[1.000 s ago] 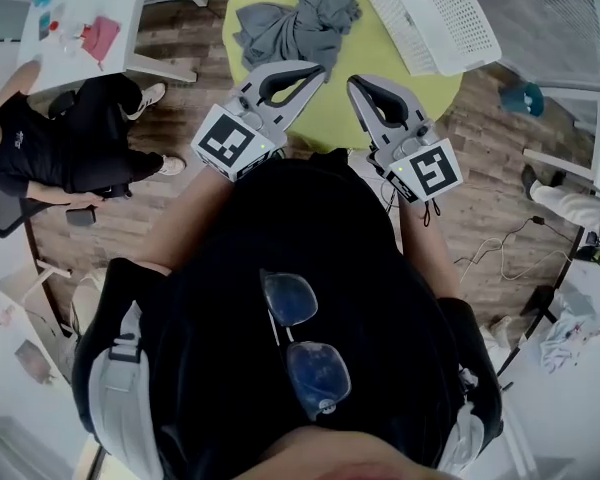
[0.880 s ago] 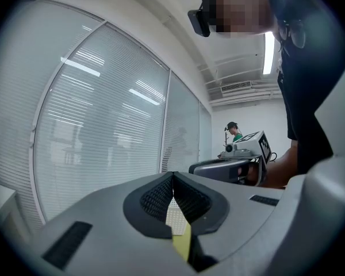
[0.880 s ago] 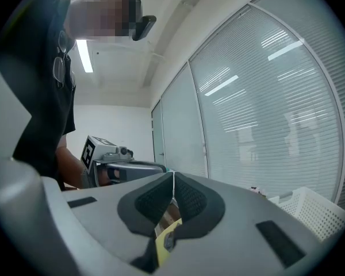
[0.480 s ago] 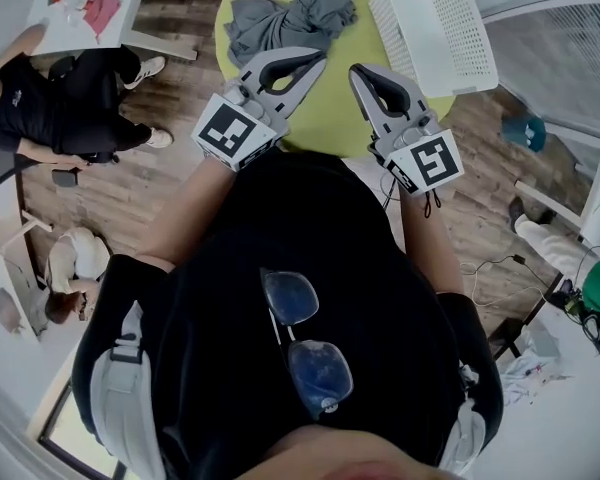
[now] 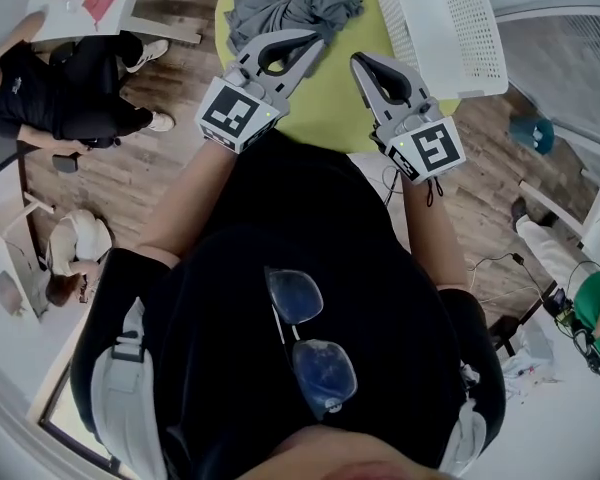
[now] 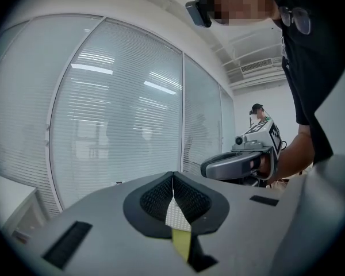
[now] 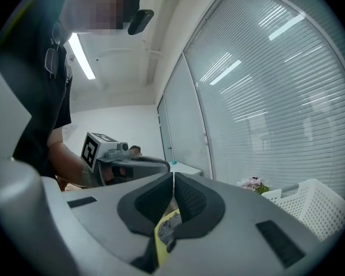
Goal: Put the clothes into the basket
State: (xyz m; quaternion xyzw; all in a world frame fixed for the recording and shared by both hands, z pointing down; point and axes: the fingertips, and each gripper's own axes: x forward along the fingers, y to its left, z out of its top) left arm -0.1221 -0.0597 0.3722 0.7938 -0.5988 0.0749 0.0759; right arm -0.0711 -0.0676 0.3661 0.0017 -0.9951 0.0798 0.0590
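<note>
Head view: grey clothes (image 5: 295, 6) heaped on yellow-green table (image 5: 330, 100) at 12 o'clock, white basket (image 5: 445, 28) at 1 o'clock. Only the gripper views settle the jaws: left gripper (image 5: 318, 43) and right gripper (image 5: 357, 60) both fully closed, empty.

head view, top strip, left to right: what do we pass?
white side table → gray clothes → white basket. The clothes and the basket both sit on the yellow-green table. The seated person overlaps the side table, so left out.
</note>
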